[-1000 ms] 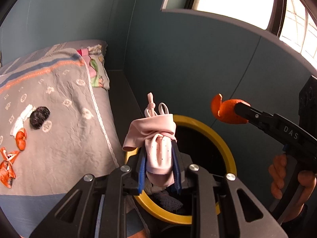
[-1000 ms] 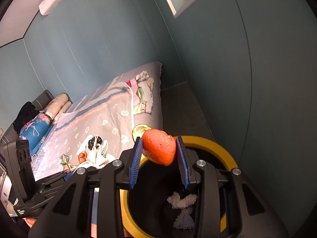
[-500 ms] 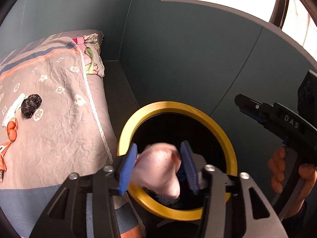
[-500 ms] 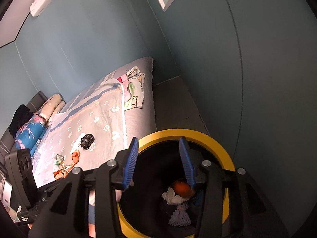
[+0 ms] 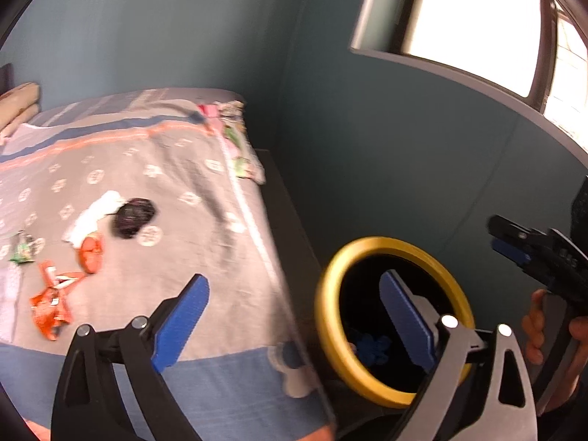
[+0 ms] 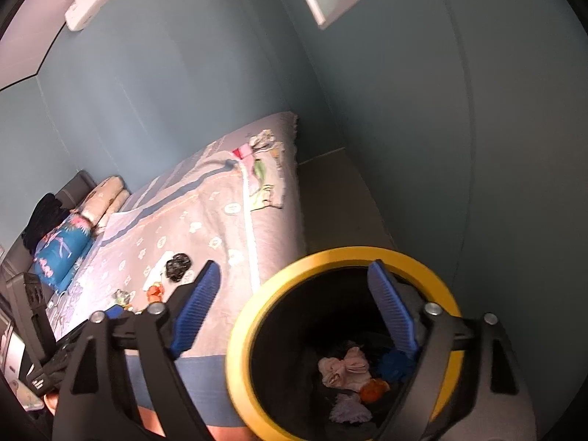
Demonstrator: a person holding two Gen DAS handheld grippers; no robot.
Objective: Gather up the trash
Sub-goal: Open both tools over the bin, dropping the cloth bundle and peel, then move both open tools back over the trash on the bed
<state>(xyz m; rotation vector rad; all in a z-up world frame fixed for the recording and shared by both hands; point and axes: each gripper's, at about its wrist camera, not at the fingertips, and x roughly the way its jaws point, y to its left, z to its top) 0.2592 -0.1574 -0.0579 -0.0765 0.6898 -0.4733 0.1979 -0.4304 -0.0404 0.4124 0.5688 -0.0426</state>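
Left wrist view: your left gripper (image 5: 294, 325) has jaws spread and empty, pointed between the bed (image 5: 176, 228) and the yellow-rimmed bin (image 5: 395, 318); right gripper (image 6: 294, 312) likewise spread, empty, above the bin rim. Looks like you're between drops. Bin holds pink cloth (image 6: 343, 367) and orange peel (image 6: 373, 389). Next: reach to the bed for the black wad (image 5: 133, 217), orange peel piece (image 5: 91, 253), orange wrapper (image 5: 51, 303). Soft bedding, so pinch low. Teal walls, window on the right.

The right gripper (image 6: 294, 305) hangs wide apart and empty above the yellow-rimmed bin (image 6: 257, 316), where pink cloth (image 6: 343, 367) and orange peel (image 6: 373, 389) lie.
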